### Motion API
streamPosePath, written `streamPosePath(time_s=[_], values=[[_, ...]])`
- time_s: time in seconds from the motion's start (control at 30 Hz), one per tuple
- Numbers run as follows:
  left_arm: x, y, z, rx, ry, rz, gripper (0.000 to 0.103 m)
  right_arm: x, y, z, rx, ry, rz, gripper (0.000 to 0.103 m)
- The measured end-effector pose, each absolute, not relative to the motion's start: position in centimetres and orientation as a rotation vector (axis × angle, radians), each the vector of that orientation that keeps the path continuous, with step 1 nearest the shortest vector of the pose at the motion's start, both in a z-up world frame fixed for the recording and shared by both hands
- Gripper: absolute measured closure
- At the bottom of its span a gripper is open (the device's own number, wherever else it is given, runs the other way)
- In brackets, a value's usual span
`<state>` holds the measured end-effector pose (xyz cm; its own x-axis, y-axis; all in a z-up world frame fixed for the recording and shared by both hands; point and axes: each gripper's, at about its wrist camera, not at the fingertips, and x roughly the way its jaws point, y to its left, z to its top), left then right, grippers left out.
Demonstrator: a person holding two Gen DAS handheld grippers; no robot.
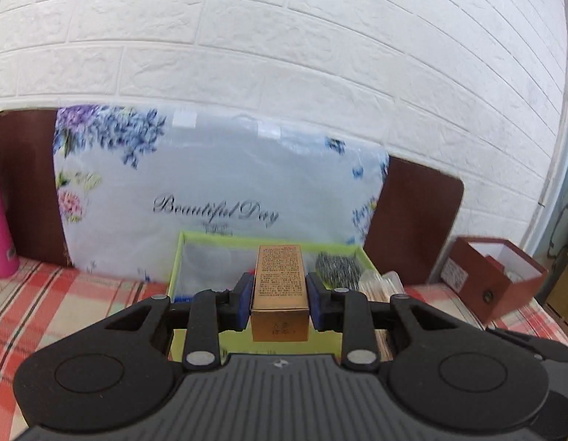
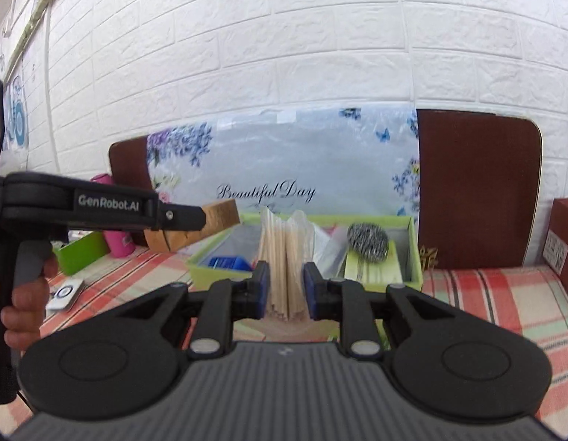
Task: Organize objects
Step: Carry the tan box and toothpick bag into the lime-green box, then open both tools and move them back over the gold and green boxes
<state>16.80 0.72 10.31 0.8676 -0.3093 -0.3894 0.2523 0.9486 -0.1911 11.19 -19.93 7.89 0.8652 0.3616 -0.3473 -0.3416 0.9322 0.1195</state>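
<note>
My left gripper [image 1: 279, 299] is shut on a small gold box [image 1: 279, 290] with printed text, lifted above the green tray [image 1: 269, 240]. From the right wrist view the same left gripper [image 2: 196, 217] reaches in from the left with the gold box [image 2: 221, 215] held out over the green tray [image 2: 412, 242]. My right gripper [image 2: 286, 290] is shut on a bundle of wooden sticks [image 2: 284, 257] in a clear wrapper, raised above the tray. A steel scouring ball [image 2: 368, 240] and a blue item [image 2: 229, 262] lie in the tray.
A floral "Beautiful Day" package [image 1: 218, 191] leans on a brown board [image 2: 475, 191] against the white brick wall. A pink bottle [image 1: 1, 228] stands at the left, a red open box [image 1: 493, 275] at the right. A green lid [image 2: 82, 251] and a small white device [image 2: 65, 294] lie on the plaid cloth.
</note>
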Motion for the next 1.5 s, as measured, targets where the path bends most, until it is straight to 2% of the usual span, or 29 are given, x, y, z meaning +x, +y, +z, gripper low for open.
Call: streamPosePath(time_s=[0.23,0.43,0.5,0.53,0.6,0.83,0.87,0.9,0.93,0.97,1.03,1.1,1.23,1.5], values=[[23.7,-0.3,8.8,-0.123,0.488,-0.267,0.072,17.9,-19.6,6.9,0.042,0.382,0.301,0.083],[27.1,-1.4,5.7,-0.068,0.528,-0.246,0.071,22.8,-18.6,3.6,0.001,0.439,0.299,0.081],[27.7,-1.5,4.7,-0.044,0.527,-0.215,0.058,23.8,-18.3,2.5,-0.009,0.463,0.296,0.079],[27.9,-1.4,4.4,-0.038,0.527,-0.209,0.047,24.1,-18.2,2.1,-0.013,0.471,0.292,0.074],[28.1,-1.4,3.9,-0.025,0.526,-0.219,0.047,24.4,-18.1,1.4,-0.018,0.471,0.288,0.07],[28.6,-1.1,2.6,-0.043,0.567,-0.21,0.045,24.3,-17.3,0.9,-0.088,0.477,0.29,0.067],[28.3,-1.0,2.9,-0.056,0.565,-0.207,0.039,24.2,-17.4,1.2,-0.091,0.48,0.297,0.065],[27.8,-0.8,3.3,-0.069,0.557,-0.199,0.034,23.9,-17.5,1.5,-0.09,0.474,0.299,0.057],[27.1,-0.6,3.9,-0.08,0.537,-0.191,0.027,23.3,-17.8,2.0,-0.085,0.452,0.292,0.045],[26.3,-0.4,4.5,-0.088,0.512,-0.189,0.024,22.6,-18.0,2.5,-0.081,0.424,0.278,0.039],[24.4,0.2,5.6,-0.106,0.467,-0.182,0.021,20.9,-18.8,3.5,-0.067,0.366,0.256,0.014],[22.5,0.6,6.5,-0.126,0.449,-0.18,0.017,19.0,-19.6,4.3,-0.04,0.325,0.253,0.0],[18.8,0.9,6.8,-0.165,0.465,-0.181,0.009,15.4,-20.7,5.1,0.04,0.336,0.305,0.0],[12.9,-0.2,4.0,-0.137,0.586,-0.148,0.008,9.2,-22.5,3.3,0.097,0.42,0.29,0.0]])
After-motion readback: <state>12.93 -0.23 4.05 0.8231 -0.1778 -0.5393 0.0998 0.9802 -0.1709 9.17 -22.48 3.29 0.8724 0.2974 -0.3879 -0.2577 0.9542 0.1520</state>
